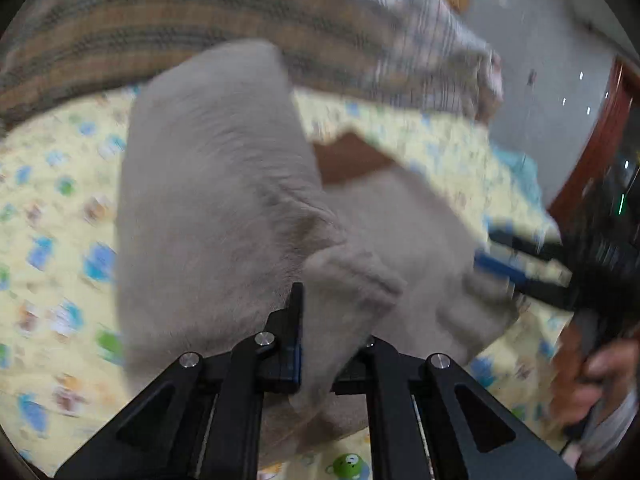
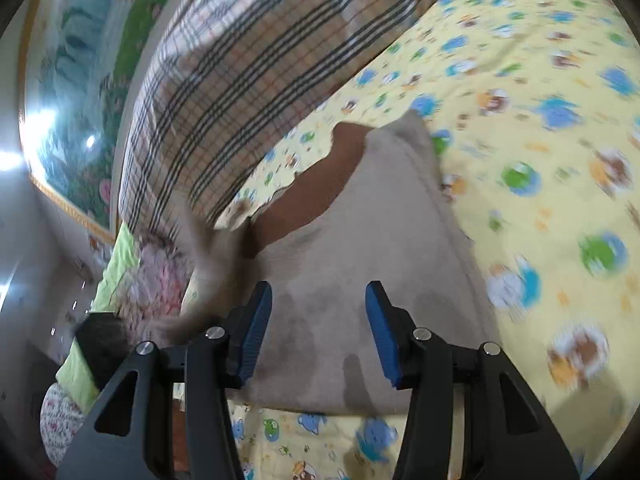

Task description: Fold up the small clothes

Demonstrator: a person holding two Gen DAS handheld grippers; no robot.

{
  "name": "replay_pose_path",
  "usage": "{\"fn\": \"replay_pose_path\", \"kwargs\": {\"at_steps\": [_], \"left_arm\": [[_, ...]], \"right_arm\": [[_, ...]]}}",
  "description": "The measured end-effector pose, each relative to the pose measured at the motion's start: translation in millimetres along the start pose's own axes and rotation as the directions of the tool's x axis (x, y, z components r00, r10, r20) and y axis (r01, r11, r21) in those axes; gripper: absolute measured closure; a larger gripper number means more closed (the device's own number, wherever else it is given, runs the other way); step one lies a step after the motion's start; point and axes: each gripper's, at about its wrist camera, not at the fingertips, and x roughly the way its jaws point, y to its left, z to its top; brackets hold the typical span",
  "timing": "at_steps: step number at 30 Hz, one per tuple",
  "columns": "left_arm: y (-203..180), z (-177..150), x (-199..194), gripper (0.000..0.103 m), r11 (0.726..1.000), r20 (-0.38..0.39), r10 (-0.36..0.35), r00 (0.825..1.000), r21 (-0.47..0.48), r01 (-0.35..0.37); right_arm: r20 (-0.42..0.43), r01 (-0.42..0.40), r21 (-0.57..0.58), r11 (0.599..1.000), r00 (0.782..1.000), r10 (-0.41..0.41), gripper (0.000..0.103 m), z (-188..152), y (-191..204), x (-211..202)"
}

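A small grey-beige garment lies on a yellow cartoon-print sheet. My left gripper is shut on a bunched fold of it, and the cloth drapes over and hides the right finger. The view is blurred by motion. In the right wrist view the same garment lies flat under my right gripper, whose blue pads stand apart with nothing pinched between them. One grey flap is lifted at the left. The right gripper also shows at the garment's right edge.
A brown cloth patch shows at the garment's far end. A plaid blanket is heaped behind it. A hand holds the right gripper's handle. Floral and green bedding lies at the left, and grey floor lies beyond the bed.
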Motion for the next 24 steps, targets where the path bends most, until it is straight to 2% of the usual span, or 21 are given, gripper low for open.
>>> {"fn": "replay_pose_path", "kwargs": {"at_steps": [4, 6, 8, 9, 11, 12, 14, 15, 17, 19, 20, 21, 24], "left_arm": [[7.3, -1.0, -1.0, 0.096, 0.999, 0.023, -0.033, 0.999, -0.031, 0.034], [15.8, -2.2, -3.9, 0.096, 0.996, 0.024, -0.065, 0.998, -0.059, 0.066], [20.7, -3.4, -9.1, 0.096, 0.993, 0.023, -0.086, 0.996, -0.075, 0.087], [21.3, -4.1, -10.3, 0.096, 0.992, 0.025, -0.092, 0.995, -0.081, 0.094], [18.8, -6.2, -13.4, 0.096, 0.989, 0.031, -0.110, 0.993, -0.093, 0.113], [21.1, -6.6, -15.0, 0.096, 0.988, 0.032, -0.116, 0.993, -0.096, 0.119], [22.5, -9.1, -17.3, 0.096, 0.986, 0.032, -0.126, 0.992, -0.104, 0.129], [23.5, -9.2, -17.2, 0.096, 0.985, 0.031, -0.131, 0.991, -0.107, 0.134], [23.7, -10.1, -17.7, 0.096, 0.985, 0.026, -0.132, 0.991, -0.109, 0.134], [22.2, -8.6, -18.6, 0.096, 0.985, 0.027, -0.132, 0.991, -0.109, 0.134], [20.5, -8.1, -20.7, 0.096, 0.985, 0.028, -0.131, 0.991, -0.108, 0.133], [17.3, -5.1, -22.5, 0.096, 0.985, 0.029, -0.133, 0.991, -0.107, 0.136], [3.2, 1.7, -33.5, 0.096, 0.982, 0.052, -0.163, 0.985, -0.089, 0.167]], "right_arm": [[-0.113, 0.030, -0.074, 0.997, 0.993, -0.039, 0.047, 15.9, 12.3, 34.4], [-0.151, -0.043, -0.063, 0.997, 0.988, 0.033, 0.037, 23.2, 18.2, 56.7], [-0.183, -0.088, -0.036, 0.996, 0.980, 0.080, 0.035, 30.6, 22.0, 76.7], [-0.218, -0.124, -0.024, 0.992, 0.969, 0.116, 0.034, 36.2, 26.5, 94.3], [-0.270, -0.138, -0.030, 0.990, 0.955, 0.125, 0.032, 42.4, 35.7, 119.5], [-0.316, -0.155, -0.039, 0.987, 0.939, 0.135, 0.032, 44.9, 43.0, 138.6], [-0.352, -0.185, -0.020, 0.983, 0.921, 0.166, 0.032, 49.4, 50.0, 161.8], [-0.378, -0.212, 0.006, 0.977, 0.904, 0.198, 0.032, 50.3, 52.1, 174.7], [-0.389, -0.221, 0.042, 0.974, 0.895, 0.220, 0.032, 55.8, 54.5, 194.8], [-0.399, -0.257, 0.074, 0.964, 0.878, 0.264, 0.063, 58.4, 55.7, 205.1], [-0.406, -0.255, 0.080, 0.964, 0.875, 0.265, 0.083, 59.1, 56.1, 208.3], [-0.416, -0.244, 0.090, 0.966, 0.872, 0.259, 0.086, 59.4, 55.9, 210.4], [-0.381, -0.245, 0.045, 0.968, 0.892, 0.243, 0.087, 68.3, 61.2, 193.5]]}}
